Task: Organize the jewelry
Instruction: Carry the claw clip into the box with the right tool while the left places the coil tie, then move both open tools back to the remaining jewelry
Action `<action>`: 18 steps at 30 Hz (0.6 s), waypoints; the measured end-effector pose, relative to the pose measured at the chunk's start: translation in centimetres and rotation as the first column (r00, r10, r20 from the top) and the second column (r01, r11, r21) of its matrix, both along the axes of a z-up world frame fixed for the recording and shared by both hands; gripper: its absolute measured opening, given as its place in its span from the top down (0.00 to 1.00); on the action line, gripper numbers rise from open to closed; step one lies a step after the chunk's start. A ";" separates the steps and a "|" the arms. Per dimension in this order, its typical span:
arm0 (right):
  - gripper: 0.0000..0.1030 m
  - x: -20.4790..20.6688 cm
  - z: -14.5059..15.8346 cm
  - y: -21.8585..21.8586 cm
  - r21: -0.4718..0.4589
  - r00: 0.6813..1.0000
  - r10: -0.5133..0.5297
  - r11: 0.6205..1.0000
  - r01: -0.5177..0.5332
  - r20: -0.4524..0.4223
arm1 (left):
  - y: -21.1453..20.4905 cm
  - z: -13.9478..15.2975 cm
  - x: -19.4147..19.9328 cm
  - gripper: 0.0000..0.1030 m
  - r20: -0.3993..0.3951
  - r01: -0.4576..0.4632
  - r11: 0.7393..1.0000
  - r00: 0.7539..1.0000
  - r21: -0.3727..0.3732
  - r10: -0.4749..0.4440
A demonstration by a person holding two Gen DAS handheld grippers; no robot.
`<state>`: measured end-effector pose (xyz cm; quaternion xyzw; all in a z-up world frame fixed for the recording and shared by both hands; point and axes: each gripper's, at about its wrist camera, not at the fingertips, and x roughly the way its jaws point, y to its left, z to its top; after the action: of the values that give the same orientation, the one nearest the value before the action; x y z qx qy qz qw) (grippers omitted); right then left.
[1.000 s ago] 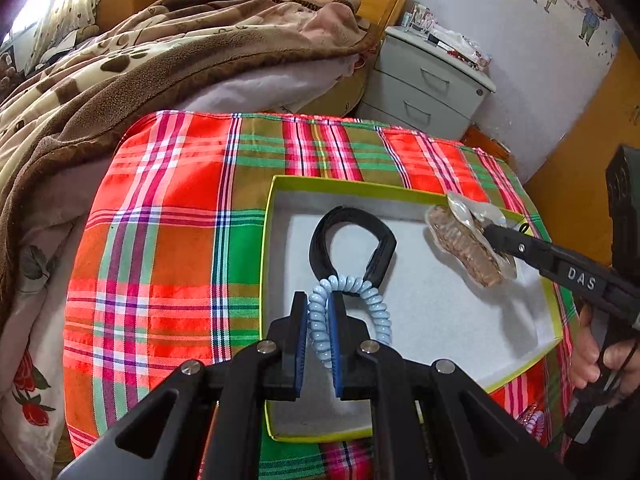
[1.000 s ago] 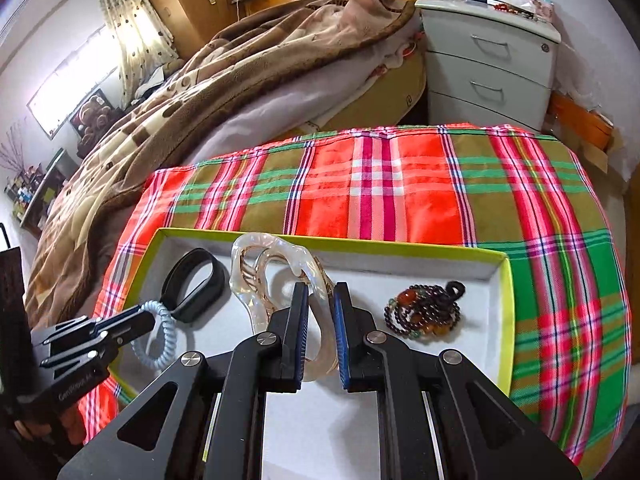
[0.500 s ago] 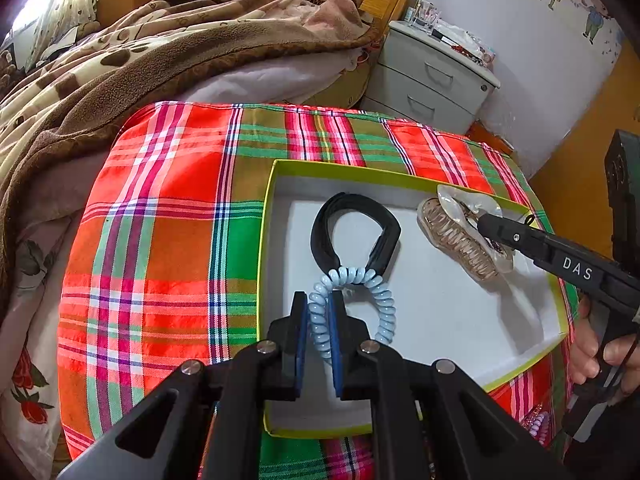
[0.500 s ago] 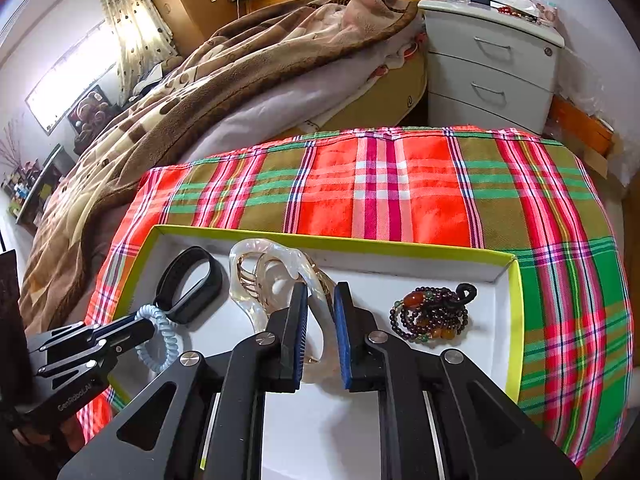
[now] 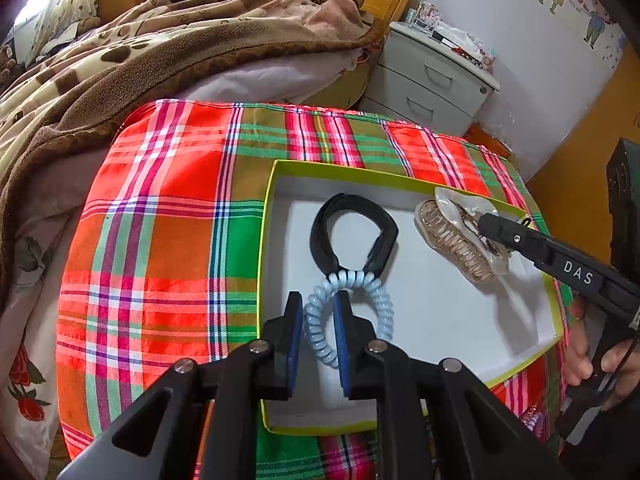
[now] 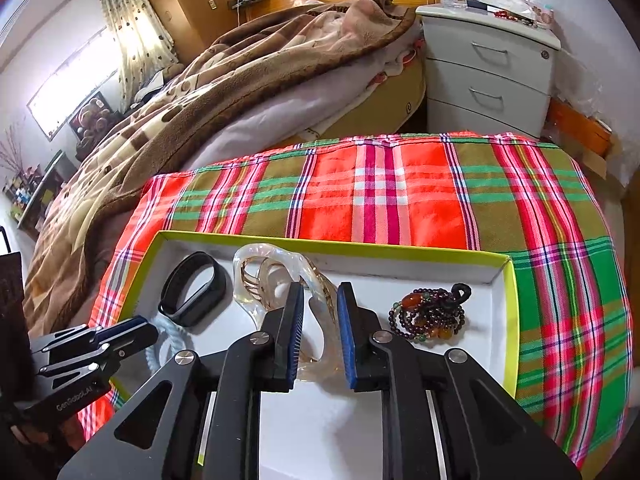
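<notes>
Setting: we see a table draped in a red, green and olive plaid cloth (image 5: 168, 240), with a bed under a brown blanket (image 6: 224, 92) behind it and a grey nightstand (image 6: 488, 76) by the wall.
Tray: a shallow white box with a lime-green rim (image 5: 267, 240) sits on the cloth toward the table's near edge.
Left claw: our left claw (image 5: 318, 330) stands released, its blue pads either side of one strand of the pale blue coil hair tie (image 5: 380, 300) with a visible gap on each side.
Hair tie: it lies flat on the tray floor near the tray's left edge, its far end touching the black band (image 5: 354, 236).
Black band: an oval loop lying flat toward the tray's far left corner.
Right claw: our right claw (image 6: 318, 326) is also released, its pads parted around the clear hair claw clip (image 6: 276, 280); we cannot tell whether either pad touches it.
Clip: translucent with amber teeth, it rests on the tray floor around the middle, just right of the black band.
Bead bracelet: a dark bracelet with orange and green beads (image 6: 432, 316) is coiled near the tray's right edge, apart from the clip.
</notes>
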<state>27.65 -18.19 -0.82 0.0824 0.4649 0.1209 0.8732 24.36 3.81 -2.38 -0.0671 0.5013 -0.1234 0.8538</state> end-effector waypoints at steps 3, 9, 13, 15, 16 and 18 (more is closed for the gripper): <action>0.74 -0.3 0.3 0.0 0.005 1.000 0.006 1.000 -0.006 0.008 | -0.1 0.2 -0.2 0.78 0.002 -0.001 1.000 1.000 -0.003 0.001; 0.73 -1.2 0.9 0.1 0.005 1.000 0.004 1.000 -0.004 0.028 | 0.0 0.7 -0.7 0.75 0.012 -0.004 1.000 1.000 -0.004 0.004; 0.73 -2.3 1.6 -0.2 0.011 0.999 -0.005 1.000 0.004 0.047 | 0.2 1.3 -1.6 0.66 0.027 -0.010 1.000 1.000 -0.007 0.010; 0.72 -3.1 2.0 -0.3 0.011 0.998 -0.009 1.000 0.009 0.066 | 0.5 1.6 -2.1 0.66 0.036 -0.014 1.000 0.999 -0.012 0.015; 0.72 -3.8 2.3 -0.4 0.009 0.997 -0.011 1.000 0.011 0.077 | 0.6 1.7 -2.4 0.65 0.038 -0.017 1.000 0.999 -0.013 0.018; 0.72 -4.7 2.7 -0.5 0.007 0.996 -0.013 1.000 0.012 0.092 | 0.9 2.0 -3.0 0.65 0.045 -0.026 0.999 0.999 -0.019 0.027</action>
<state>22.92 -18.67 1.85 0.0826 0.4232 0.1205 0.8942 21.36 4.71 -0.43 -0.0786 0.4798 -0.1181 0.8658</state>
